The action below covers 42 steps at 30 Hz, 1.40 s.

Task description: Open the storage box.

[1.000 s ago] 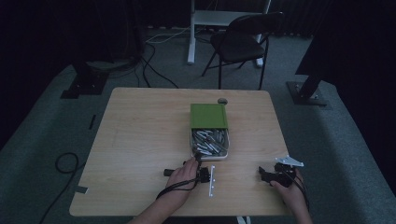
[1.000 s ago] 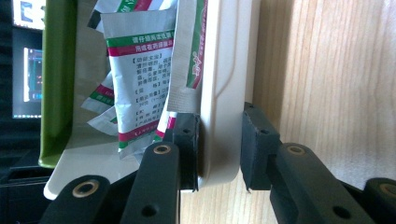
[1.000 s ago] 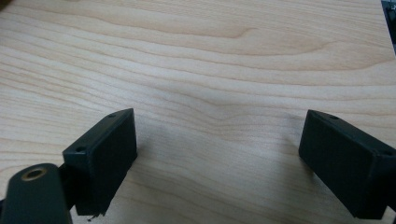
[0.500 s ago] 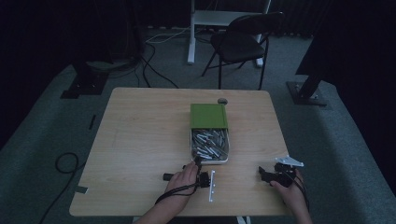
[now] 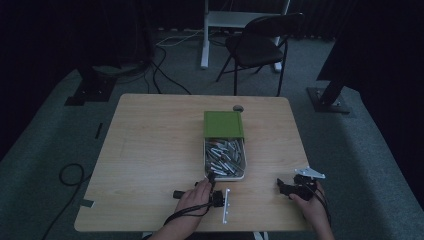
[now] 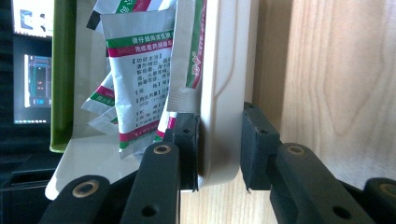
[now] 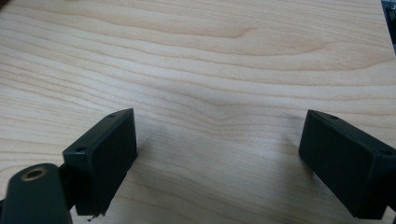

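A white box [image 5: 243, 150] with a green lid [image 5: 223, 124] pushed back sits right of the table's middle and holds several printed sachets [image 6: 140, 70]. My left gripper [image 5: 211, 177] is at the box's near left corner. In the left gripper view its jaws [image 6: 219, 140] straddle the box's white wall [image 6: 224, 70], one pad inside and one outside, shut on it. My right gripper [image 5: 281, 186] rests near the table's front right. Its jaws [image 7: 217, 158] stand wide open over bare wood with nothing between them.
The wooden table [image 5: 150, 150] has wide bare room left of the box. A small dark round thing [image 5: 238, 107] lies at its far edge. Beyond the table stand a black chair [image 5: 260, 47] and a white desk frame [image 5: 205, 35]; a cable [image 5: 70, 175] loops on the floor at left.
The left hand has drawn back slightly toward the table's near edge, still at the box's corner. The right gripper has not moved.
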### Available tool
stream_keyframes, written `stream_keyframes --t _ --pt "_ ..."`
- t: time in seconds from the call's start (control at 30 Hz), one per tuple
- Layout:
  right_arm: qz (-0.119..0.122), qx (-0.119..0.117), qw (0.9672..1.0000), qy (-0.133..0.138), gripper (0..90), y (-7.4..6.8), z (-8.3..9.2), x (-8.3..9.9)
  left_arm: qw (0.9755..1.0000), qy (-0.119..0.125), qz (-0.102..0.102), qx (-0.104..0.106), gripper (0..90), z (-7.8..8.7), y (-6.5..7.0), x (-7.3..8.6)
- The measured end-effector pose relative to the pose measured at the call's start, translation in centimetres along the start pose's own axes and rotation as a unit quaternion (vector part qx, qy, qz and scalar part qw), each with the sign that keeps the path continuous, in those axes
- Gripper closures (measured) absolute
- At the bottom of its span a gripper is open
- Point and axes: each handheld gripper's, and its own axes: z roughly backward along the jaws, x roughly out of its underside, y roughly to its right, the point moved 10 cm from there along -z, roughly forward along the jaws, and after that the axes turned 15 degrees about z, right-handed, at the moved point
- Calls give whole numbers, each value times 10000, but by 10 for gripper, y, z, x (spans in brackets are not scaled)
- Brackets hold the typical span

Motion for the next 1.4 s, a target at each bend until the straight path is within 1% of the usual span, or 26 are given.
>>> stream_keyframes --t 0.07,0.1,0.13,0.2,0.23,0.27,0.3,0.57,0.63,0.67,0.73,0.77,0.8,0.87,0.93,0.97,1.03,1.07,1.13,1.17,1.2,1.23,1.27,1.3,1.37,1.4 --pt "1 0 10000 1 109 0 0 0 10000 31 14 1 719 2 3 0" --pt "0 0 10000 0 109 0 0 0 10000 11 -28 10 720 2 3 0" --pt "1 0 10000 0 109 0 0 0 10000 18 18 42 719 3 5 0" --pt "2 1 10000 0 109 0 0 0 10000 -24 -31 34 720 4 5 1" --pt "1 0 10000 0 109 0 0 0 10000 -13 18 57 719 4 6 1" --pt "0 0 10000 0 110 0 0 0 10000 -16 5 49 719 5 6 1" --pt "2 0 10000 0 109 0 0 0 10000 -24 -75 24 719 5 6 1" --pt "2 0 10000 0 110 0 0 0 10000 28 3 36 717 9 11 1" --pt "1 0 10000 0 109 0 0 0 10000 48 36 31 705 9 10 2" --pt "3 0 10000 0 110 0 0 0 9999 131 52 39 679 10 10 1" --pt "2 0 10000 0 109 0 0 0 9999 82 37 77 663 10 10 3" --pt "1 0 10000 0 109 0 0 0 9997 129 103 163 632 11 11 2" --pt "0 1 10000 1 109 0 0 0 9997 124 111 180 618 12 10 3" --pt "2 0 10000 0 109 0 0 0 9990 196 240 329 614 14 13 2" --pt "2 0 10000 0 110 0 0 0 9988 222 253 354 602 16 13 2" --pt "2 0 10000 0 109 0 0 0 9983 237 347 405 602 17 13 2" --pt "2 1 10000 0 109 0 0 0 9976 298 432 460 570 19 12 2" --pt "1 1 10000 0 109 0 0 0 9972 343 485 454 570 21 11 2" --pt "2 0 10000 0 110 0 0 0 9975 375 454 391 570 22 9 2" --pt "2 0 10000 0 109 0 0 0 9962 448 594 442 570 24 9 2" --pt "2 0 10000 0 109 0 0 0 9956 487 647 462 570 25 9 1" --pt "2 1 10000 0 109 0 0 0 9958 494 619 456 567 26 9 2" --pt "1 1 10000 0 109 0 0 0 9953 487 659 511 561 27 9 3" --pt "2 0 10000 0 109 0 0 0 9936 532 812 582 558 28 9 3" --pt "3 1 10000 1 110 0 0 0 9928 508 854 667 541 31 8 5" --pt "3 1 10000 0 109 0 0 0 9907 513 982 785 541 32 9 6"
